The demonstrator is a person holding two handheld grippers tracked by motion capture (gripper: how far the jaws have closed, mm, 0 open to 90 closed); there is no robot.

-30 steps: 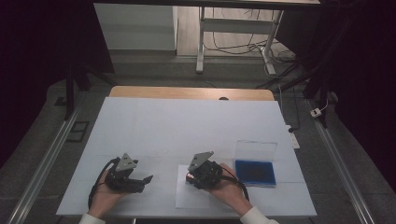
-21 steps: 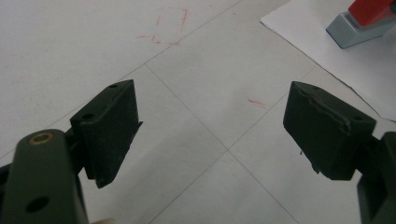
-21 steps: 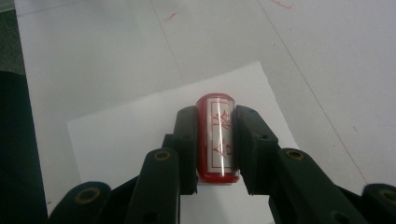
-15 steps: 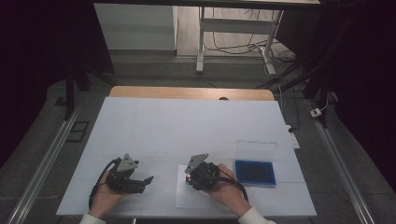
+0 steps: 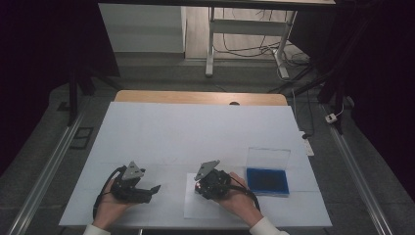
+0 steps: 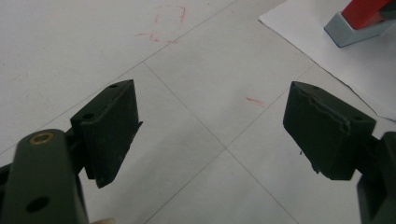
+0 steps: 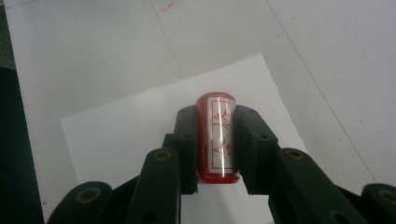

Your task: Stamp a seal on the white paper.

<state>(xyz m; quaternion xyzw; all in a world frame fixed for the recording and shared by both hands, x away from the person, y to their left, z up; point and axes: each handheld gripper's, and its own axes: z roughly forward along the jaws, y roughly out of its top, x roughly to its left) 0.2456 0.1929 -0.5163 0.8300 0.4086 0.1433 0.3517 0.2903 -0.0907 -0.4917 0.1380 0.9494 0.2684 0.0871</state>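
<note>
right claw (image 7: pixel 215 140): pinching red stamp block w/ clear side (image 7: pixel 215 136)
stamp: long way along jaws, white paper sheet (image 7: pixel 116 130) just under
left claw (image 6: pixel 210 135): spread, holds nothing

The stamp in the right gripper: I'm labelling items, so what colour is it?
Red, with a silvery face bearing red characters; the stamp shows best in the right gripper view.

The red stamp (image 7: pixel 215 137) looks glossy and smooth, its face shiny. Beneath it lies a matt white paper sheet (image 7: pixel 140 126). Beside the sheet, the ink pad case (image 5: pixel 267 172) has a clear plastic lid.
</note>
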